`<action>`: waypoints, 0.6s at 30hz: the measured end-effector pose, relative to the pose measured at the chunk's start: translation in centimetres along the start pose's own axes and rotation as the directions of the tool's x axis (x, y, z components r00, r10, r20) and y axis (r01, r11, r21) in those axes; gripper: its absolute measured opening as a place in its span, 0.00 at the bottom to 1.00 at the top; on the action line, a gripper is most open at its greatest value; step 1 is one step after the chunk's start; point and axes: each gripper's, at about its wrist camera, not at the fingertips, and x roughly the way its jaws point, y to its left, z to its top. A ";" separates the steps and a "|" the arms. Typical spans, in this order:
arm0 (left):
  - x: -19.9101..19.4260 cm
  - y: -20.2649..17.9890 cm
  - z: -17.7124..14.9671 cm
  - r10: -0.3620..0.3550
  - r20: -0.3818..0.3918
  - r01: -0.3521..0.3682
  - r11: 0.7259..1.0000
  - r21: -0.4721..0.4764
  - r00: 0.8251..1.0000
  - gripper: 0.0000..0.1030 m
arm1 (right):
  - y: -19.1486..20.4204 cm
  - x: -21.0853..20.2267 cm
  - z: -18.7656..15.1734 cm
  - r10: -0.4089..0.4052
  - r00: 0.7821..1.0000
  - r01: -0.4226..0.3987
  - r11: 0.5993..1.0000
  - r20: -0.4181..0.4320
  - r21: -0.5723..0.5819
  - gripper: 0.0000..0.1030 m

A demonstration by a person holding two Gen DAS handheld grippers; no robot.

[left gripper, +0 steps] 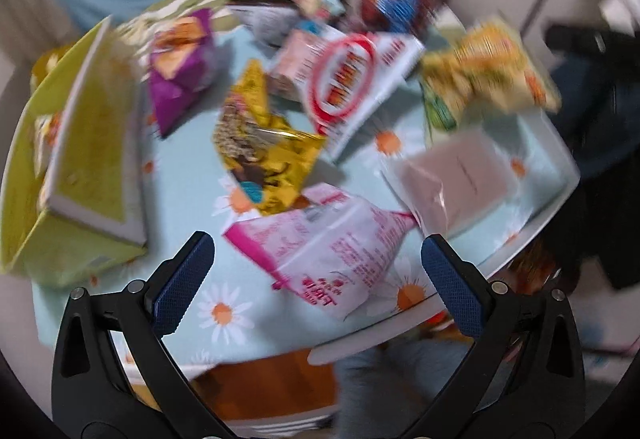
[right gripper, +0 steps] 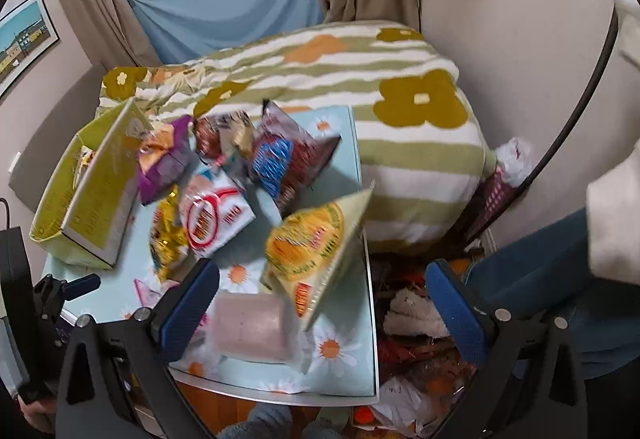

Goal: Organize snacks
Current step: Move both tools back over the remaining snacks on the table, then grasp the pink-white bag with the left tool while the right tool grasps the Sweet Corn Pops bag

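Both grippers gape wide and hold nothing. The left gripper (left gripper: 316, 279) hovers over the pink pack (left gripper: 320, 251), which lies on the table (left gripper: 224, 335) just ahead between its fingers, long axis running left to right across them. The right gripper (right gripper: 320, 309) hangs nearer the pale pouch (right gripper: 250, 327). The green bin (left gripper: 60, 175) stands far left, so the left seems better placed

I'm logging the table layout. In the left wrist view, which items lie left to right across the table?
Green box → purple packet → gold packet → red-and-white packet → yellow packet.
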 end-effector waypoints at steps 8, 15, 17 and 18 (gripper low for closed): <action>3.5 -1.7 -0.2 0.018 -0.028 -0.013 0.980 0.197 0.999 1.00 | -0.9 2.5 -1.0 0.026 1.000 -0.026 0.999 -0.002 0.030 1.00; 4.7 -1.1 -0.3 0.013 -0.031 -0.006 0.976 0.217 0.999 0.98 | -0.5 4.0 -1.1 0.011 1.000 -0.011 1.000 -0.004 0.016 1.00; 4.8 -1.0 -0.3 0.013 -0.030 -0.006 0.974 0.226 0.999 0.96 | -0.5 4.2 -1.0 0.008 1.000 -0.008 1.000 -0.004 0.018 1.00; 4.8 -1.0 -0.4 0.013 -0.029 -0.006 0.972 0.233 0.999 0.95 | -0.4 4.3 -1.0 0.008 1.000 -0.008 1.000 -0.005 0.020 1.00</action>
